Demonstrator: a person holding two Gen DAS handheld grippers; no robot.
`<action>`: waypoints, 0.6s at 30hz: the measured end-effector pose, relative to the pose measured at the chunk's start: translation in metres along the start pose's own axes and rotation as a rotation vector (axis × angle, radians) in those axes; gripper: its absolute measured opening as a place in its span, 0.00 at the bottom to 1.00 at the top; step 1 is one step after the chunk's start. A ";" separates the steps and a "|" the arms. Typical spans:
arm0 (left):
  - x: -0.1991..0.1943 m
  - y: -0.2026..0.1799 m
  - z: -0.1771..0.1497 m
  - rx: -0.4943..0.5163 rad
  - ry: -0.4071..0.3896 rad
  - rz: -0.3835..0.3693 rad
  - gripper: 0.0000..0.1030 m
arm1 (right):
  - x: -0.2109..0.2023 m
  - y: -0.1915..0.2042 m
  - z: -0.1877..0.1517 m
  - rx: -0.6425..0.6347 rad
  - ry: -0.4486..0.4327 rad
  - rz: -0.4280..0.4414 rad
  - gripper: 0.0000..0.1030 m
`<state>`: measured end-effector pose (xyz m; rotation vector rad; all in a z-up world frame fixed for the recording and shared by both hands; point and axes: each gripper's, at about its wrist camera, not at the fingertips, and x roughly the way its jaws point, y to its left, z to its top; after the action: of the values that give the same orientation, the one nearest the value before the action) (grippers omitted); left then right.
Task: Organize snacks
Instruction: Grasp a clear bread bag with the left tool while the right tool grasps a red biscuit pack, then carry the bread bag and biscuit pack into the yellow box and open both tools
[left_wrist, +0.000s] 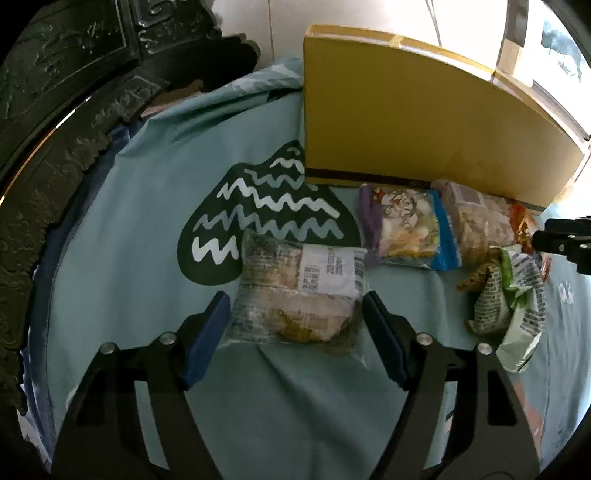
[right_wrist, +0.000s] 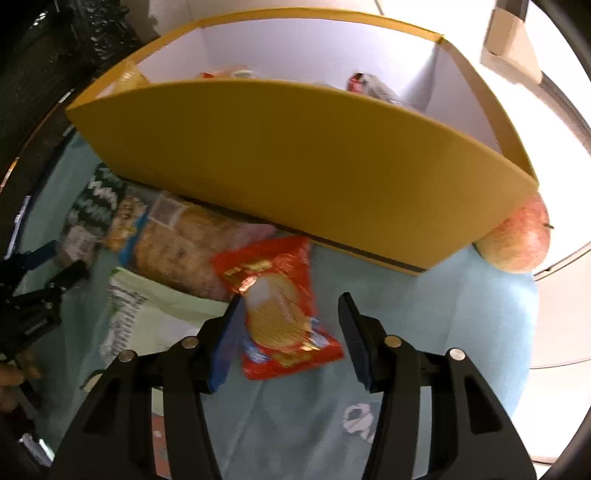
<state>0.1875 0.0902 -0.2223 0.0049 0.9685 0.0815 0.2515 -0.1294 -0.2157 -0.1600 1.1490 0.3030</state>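
Note:
My left gripper (left_wrist: 295, 306) is open, its blue pads either side of a clear snack bag with a white label (left_wrist: 299, 291) lying on the teal cloth (left_wrist: 129, 240). My right gripper (right_wrist: 291, 314) is open around a red chip bag (right_wrist: 280, 306) lying flat on the cloth. A yellow box (left_wrist: 406, 118) stands behind the snacks; in the right wrist view its yellow front wall (right_wrist: 295, 162) shows, with a few packets inside. A blue-and-purple snack bag (left_wrist: 406, 225), a clear biscuit pack (left_wrist: 480, 225) and a green-and-white bag (left_wrist: 513, 306) lie by the box.
An apple (right_wrist: 517, 240) rests at the box's right corner. Dark carved wooden furniture (left_wrist: 55, 129) borders the cloth on the left. The right gripper's tip (left_wrist: 565, 240) shows at the right edge of the left wrist view.

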 end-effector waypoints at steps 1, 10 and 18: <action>0.000 -0.001 -0.001 0.004 -0.004 0.001 0.73 | 0.002 0.002 0.000 -0.012 0.001 -0.010 0.53; 0.000 -0.014 -0.010 0.103 0.008 -0.006 0.66 | 0.019 0.004 -0.010 0.028 0.081 0.019 0.43; -0.025 -0.008 -0.002 0.049 -0.070 -0.028 0.56 | -0.014 -0.015 -0.027 0.179 0.006 0.103 0.43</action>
<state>0.1722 0.0805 -0.2035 0.0389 0.9003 0.0321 0.2276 -0.1534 -0.2138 0.0564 1.1859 0.2892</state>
